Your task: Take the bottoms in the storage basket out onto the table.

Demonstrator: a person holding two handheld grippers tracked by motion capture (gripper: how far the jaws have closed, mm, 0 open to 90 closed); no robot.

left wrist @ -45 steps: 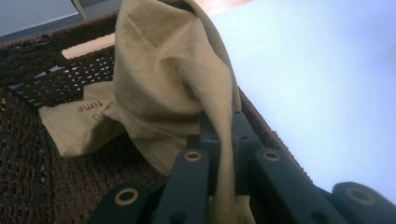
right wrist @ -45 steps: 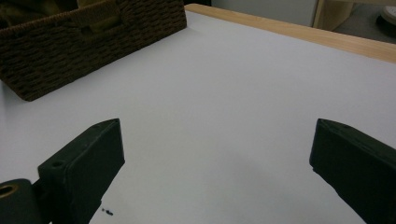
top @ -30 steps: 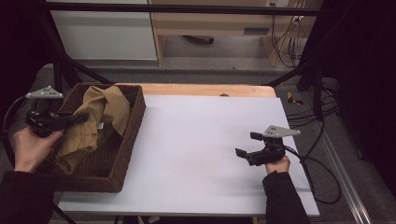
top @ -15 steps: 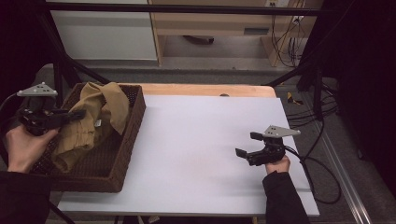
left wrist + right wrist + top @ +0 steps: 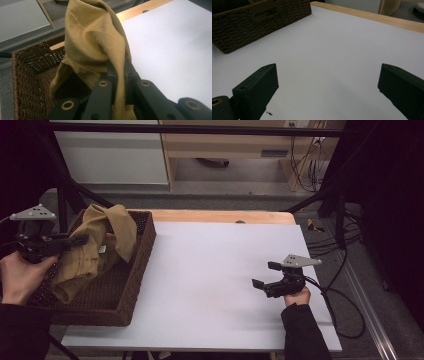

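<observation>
Cloth (image 5: pixel 102 245) hangs lengthwise from basket (image 5: pixel 135 270), peak upward, tail inside. Left gripper (image 5: pixel 117 67) is clamped tight on a fold. Right gripper (image 5: pixel 265 277), well apart from basket, stands wide, empty.

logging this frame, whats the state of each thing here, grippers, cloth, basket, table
left gripper: shut on the cloth, held over the basket
right gripper: open, nothing between its jaws, low over the table
cloth: crumpled, one part lifted by the jaws, the rest hanging into the basket
basket: upright on the table's left end, cloth partly inside
table: white top, bare in the middle
</observation>
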